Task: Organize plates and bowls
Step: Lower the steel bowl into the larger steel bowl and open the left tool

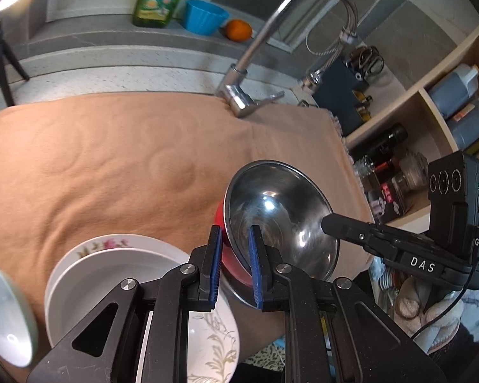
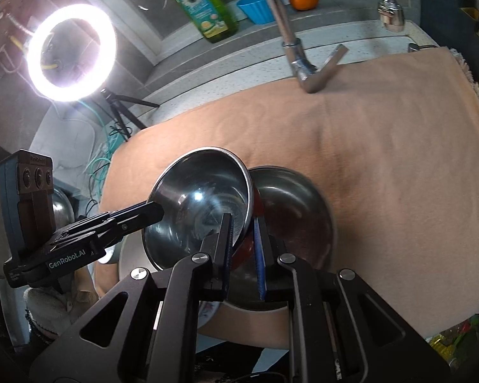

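**Both tools on one steel bowl**

Right now I have the steel bowl (image 1: 281,220) tipped up on edge, and both tools are on its rim. My left tool (image 1: 234,261) is nearly closed, its blue pads straddling the near rim, with a red bowl (image 1: 231,261) showing between and behind them. I cannot tell whether that pinch takes in the red bowl too. My right tool (image 2: 242,245) is also narrowed to a slim gap across the opposite rim, red again in the gap. Two grips on opposite edges keep a slippery, tilted bowl from swinging, which I judge is why I hold it this way.

A second steel bowl (image 2: 293,210) lies on the towel (image 2: 383,159) covering the counter, just behind the lifted one; nesting there looks like the aim. White plates (image 1: 111,268) are stacked to my left, floral rim showing, so crockery is sorted apart from the metal. Clearing the plates while lowering is my main worry.
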{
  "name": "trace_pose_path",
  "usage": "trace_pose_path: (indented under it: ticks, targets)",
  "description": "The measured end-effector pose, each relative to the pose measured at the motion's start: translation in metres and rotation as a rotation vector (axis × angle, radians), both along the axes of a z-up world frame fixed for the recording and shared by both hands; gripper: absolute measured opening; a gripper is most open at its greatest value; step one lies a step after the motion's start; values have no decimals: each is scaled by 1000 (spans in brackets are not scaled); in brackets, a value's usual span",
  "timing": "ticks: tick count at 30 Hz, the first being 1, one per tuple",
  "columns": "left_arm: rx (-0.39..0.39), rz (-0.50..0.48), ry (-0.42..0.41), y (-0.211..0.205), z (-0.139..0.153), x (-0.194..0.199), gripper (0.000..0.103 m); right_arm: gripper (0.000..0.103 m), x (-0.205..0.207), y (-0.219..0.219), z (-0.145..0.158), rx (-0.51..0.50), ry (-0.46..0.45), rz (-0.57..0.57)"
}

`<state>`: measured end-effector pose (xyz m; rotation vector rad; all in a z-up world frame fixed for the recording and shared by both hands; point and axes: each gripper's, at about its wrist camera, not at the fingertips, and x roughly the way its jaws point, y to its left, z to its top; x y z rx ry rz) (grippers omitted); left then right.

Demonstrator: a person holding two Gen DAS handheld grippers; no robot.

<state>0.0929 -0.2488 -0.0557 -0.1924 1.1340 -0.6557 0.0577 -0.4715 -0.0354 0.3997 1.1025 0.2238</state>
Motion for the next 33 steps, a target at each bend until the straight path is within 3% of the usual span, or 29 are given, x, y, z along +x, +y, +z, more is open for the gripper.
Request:
trace_pose_path:
  ticks: [21,33]
  targets:
    - [167,-152,20,-46,-32,-8,15,13,4,-18,-39,-105,66,-2]
    - [207,-162,15,-49,-36,-10,14,13,6,-10,-46,-158,76,31]
